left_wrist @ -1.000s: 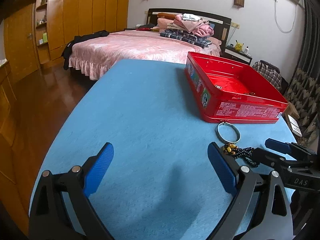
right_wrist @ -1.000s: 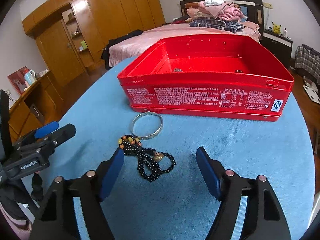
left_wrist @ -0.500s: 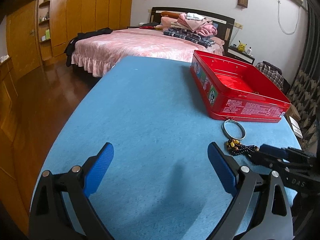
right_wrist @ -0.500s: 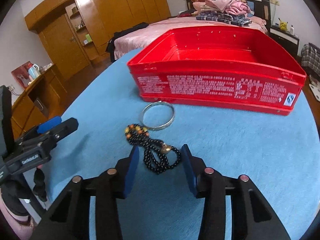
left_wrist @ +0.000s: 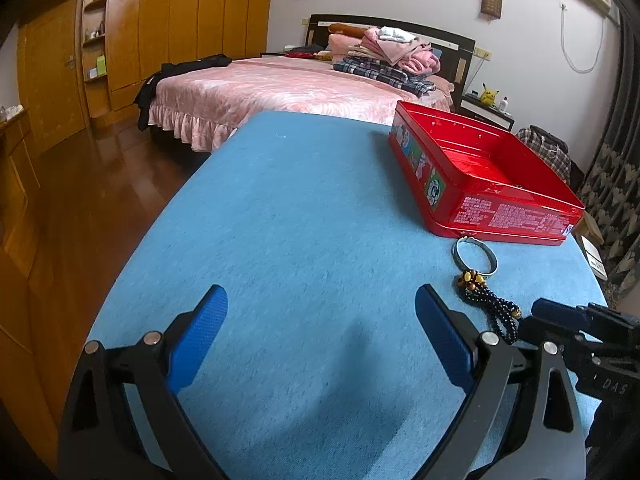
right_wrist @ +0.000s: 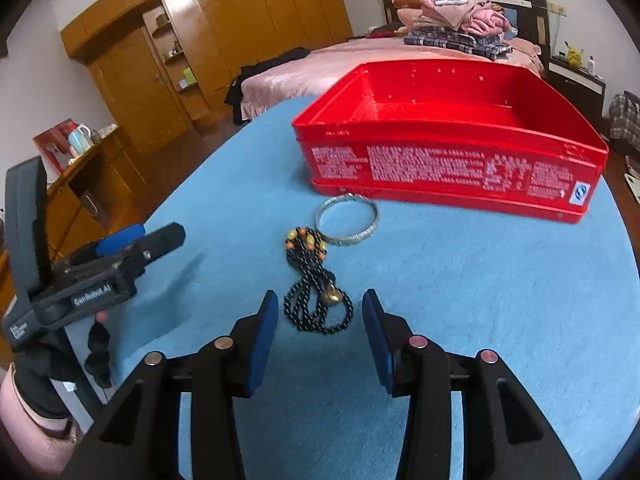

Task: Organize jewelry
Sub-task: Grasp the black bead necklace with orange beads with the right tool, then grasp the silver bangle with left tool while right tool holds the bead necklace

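Right gripper (right_wrist: 318,334) hovers with its jaws partly apart, pressing on nothing, the black bead necklace (right_wrist: 316,284) just ahead on the blue table (right_wrist: 480,280). Silver bangle (right_wrist: 346,220) touches the necklace's far end, beside the red tin (right_wrist: 448,160). Left gripper (left_wrist: 320,340) gapes empty.

The right gripper (right_wrist: 318,330) narrowed its jaws from a wide spread to a much smaller gap and came forward to the black bead necklace (right_wrist: 316,280), so the blue pads flanked the coil's near loop on both sides without visibly pressing it. The necklace had lain ahead of the fingertips 1 second before. In the right wrist view the red tin (right_wrist: 452,176) shifted rightward. In the left wrist view the tin, silver bangle (left_wrist: 474,256) and necklace (left_wrist: 490,304) slid rightward and lower.
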